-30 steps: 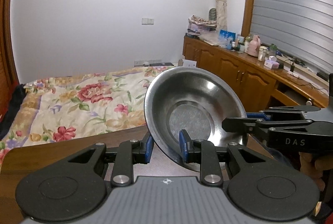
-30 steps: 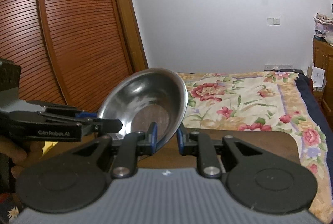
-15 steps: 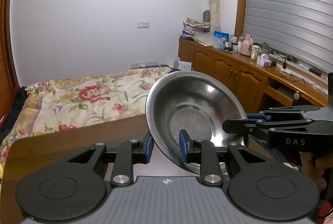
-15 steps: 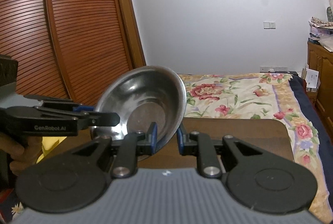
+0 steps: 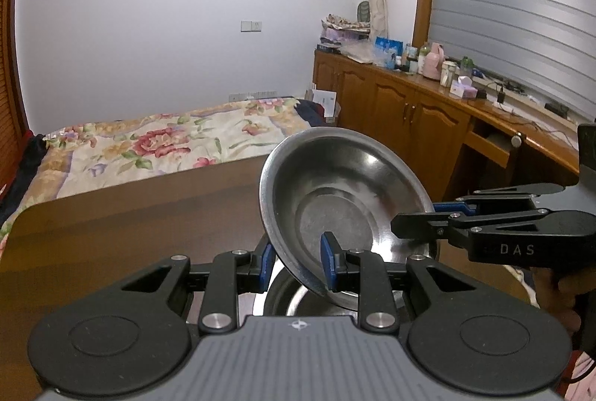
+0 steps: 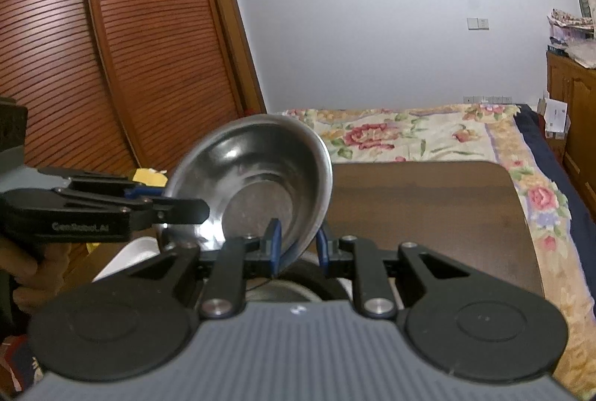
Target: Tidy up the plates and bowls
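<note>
Steel bowl (image 5: 346,211) held tilted at frame centre above the brown surface (image 5: 149,226), clamped at two rim points. Left gripper (image 5: 296,261) pinches the near rim between its blue pads; right gripper (image 6: 298,244) likewise grips the rim, its fingers (image 5: 421,226) entering from the right of the left wrist view. A second steel bowl (image 5: 287,296) sits directly beneath. Floral bed (image 6: 428,132) lies beyond, in the upper half.
</note>
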Motion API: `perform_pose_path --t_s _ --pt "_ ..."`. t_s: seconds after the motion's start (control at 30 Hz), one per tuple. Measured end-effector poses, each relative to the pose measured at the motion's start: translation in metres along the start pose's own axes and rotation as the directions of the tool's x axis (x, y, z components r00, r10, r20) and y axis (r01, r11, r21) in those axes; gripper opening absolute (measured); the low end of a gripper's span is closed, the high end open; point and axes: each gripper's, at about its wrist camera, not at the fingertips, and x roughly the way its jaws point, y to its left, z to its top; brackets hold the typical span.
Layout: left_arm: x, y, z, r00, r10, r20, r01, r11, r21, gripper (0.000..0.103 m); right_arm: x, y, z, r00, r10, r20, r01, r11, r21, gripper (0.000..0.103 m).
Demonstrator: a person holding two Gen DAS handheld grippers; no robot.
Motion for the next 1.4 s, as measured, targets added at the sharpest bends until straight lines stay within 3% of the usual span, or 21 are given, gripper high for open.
perform_pose_path --t_s 0.63,1.13,1.4 --pt "0.004 -0.002 -0.05 0.997 -0.018 -0.076 0.015 0.999 -0.042 0.029 -0.006 0.011 -0.044 0.998 -0.031 -0.056 0.031 0.999 0.009 0.022" --pt "0.011 -0.009 -0.057 0.997 0.019 -0.075 -0.02 1.0 -0.01 0.029 -0.006 0.018 -0.062 0.993 -0.118 -0.025 0.118 0.993 0.002 0.022" --pt "0.01 -0.007 -0.057 0.998 0.027 -0.061 -0.029 0.999 -0.021 0.029 -0.005 0.021 -0.062 0.985 -0.172 -0.007 0.172 0.983 -0.06 0.022"
